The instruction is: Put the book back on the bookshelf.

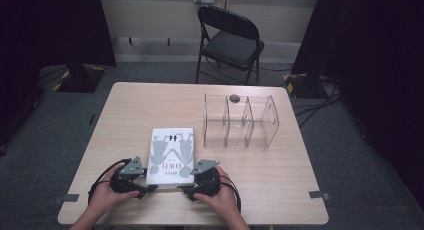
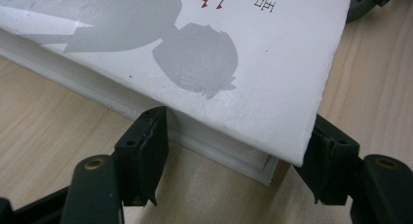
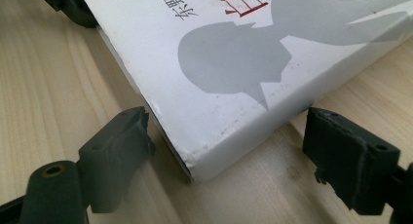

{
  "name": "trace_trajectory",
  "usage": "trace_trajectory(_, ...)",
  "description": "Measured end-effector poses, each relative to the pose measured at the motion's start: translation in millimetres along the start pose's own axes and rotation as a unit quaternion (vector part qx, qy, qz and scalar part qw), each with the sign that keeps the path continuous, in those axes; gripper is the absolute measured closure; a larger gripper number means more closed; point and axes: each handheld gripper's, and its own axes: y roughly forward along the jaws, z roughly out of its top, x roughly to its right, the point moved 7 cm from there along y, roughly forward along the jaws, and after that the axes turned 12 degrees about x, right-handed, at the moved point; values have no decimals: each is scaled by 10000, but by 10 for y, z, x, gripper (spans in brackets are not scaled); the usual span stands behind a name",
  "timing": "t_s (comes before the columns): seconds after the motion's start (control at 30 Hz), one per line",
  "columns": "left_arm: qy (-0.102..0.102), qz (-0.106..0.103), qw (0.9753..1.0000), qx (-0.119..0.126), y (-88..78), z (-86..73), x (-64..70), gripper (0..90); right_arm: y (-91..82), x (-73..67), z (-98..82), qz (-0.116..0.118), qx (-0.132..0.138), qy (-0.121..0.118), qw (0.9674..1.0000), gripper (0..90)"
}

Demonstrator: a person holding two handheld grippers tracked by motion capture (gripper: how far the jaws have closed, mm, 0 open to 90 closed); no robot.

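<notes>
A white book with grey silhouettes on its cover lies flat near the table's front edge. My left gripper sits at its near left corner. In the left gripper view the jaws of the left gripper straddle that corner of the book, one pad against the page edge and the other against the cover's edge. My right gripper sits at the near right corner. In the right gripper view the right gripper stands open around the spine corner of the book, with gaps on both sides.
A clear plastic divider rack stands on the wooden table behind and to the right of the book, with a small dark object at its back rim. A black folding chair stands beyond the table.
</notes>
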Motion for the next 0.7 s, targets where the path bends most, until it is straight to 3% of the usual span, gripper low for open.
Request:
trace_trajectory(0.23,-8,55,10000,-81,-38,50,14,354,11,-14,3,4,-47,6,10000,130)
trace_trajectory(0.27,-11,68,10000,28,-38,72,14,355,12,-14,5,-2,-47,3,10000,129)
trace_trajectory(0.5,64,145,9997,161,-111,185,16,386,9,-21,6,-61,-105,38,9999,124)
trace_trajectory(0.57,124,125,9998,61,-130,185,3,387,8,-28,19,-157,-61,-100,9998,120)
trace_trajectory(0.7,19,121,9999,110,-125,191,8,392,-9,-39,75,-315,-138,-396,9986,121)
